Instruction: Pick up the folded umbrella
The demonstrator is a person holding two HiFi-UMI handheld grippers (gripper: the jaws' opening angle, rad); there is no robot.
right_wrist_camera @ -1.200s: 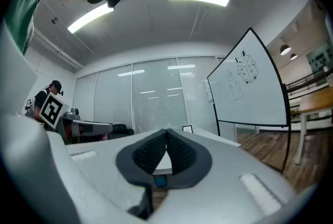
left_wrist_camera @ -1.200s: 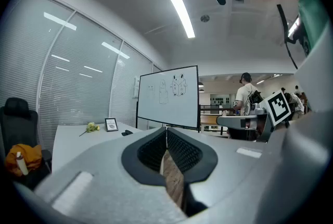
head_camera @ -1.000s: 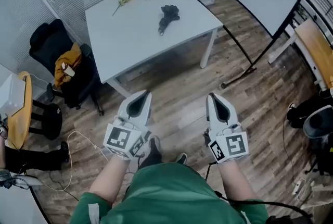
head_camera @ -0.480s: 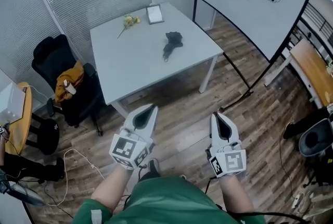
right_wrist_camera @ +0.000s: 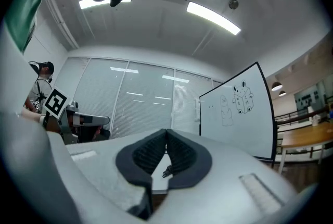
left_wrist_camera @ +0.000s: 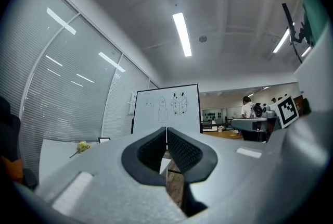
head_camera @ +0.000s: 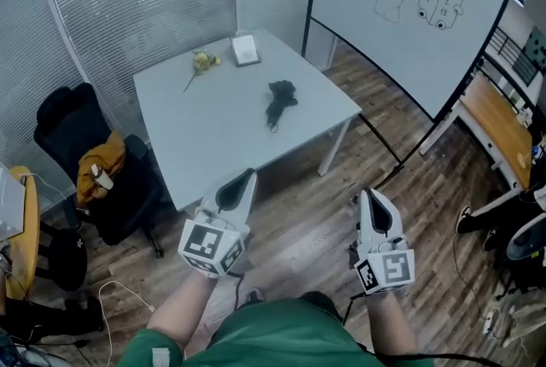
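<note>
Head view: folded umbrella (head_camera: 279,99) lying near the middle of the white desk (head_camera: 209,139), well apart from left hand-held gripper (head_camera: 246,177) and right hand-held gripper (head_camera: 369,196), both over wooden floor (head_camera: 299,216). Left gripper view: jaws pressed together, nothing between. Right gripper view: jaws likewise closed, empty.
</note>
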